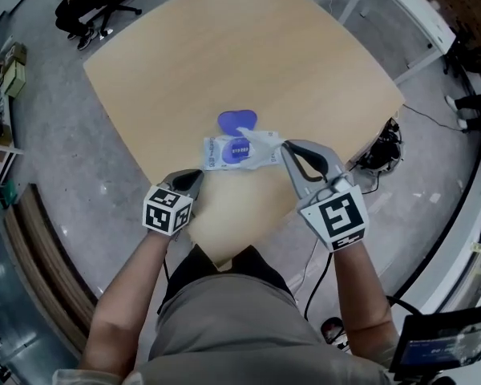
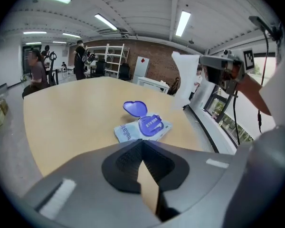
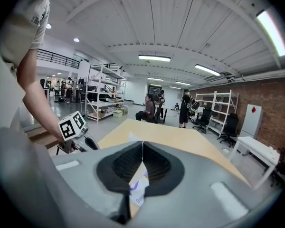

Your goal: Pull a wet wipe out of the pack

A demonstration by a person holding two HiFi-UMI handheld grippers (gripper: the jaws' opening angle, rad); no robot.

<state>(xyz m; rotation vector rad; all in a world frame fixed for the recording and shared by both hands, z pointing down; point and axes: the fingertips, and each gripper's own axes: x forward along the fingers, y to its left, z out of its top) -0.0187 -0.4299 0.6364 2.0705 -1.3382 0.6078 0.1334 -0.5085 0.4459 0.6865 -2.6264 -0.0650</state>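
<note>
Gripping the white wet wipe at their tips, the right tongs are holding it up above the right end of the pack. The sheet is hanging down from them, and I cannot tell if its lower end is touching the pack. The left tongs are closed on nothing, hovering near the pack's left corner. The pack is lying flat on the tabletop, its blue lid standing open on the far side.
</note>
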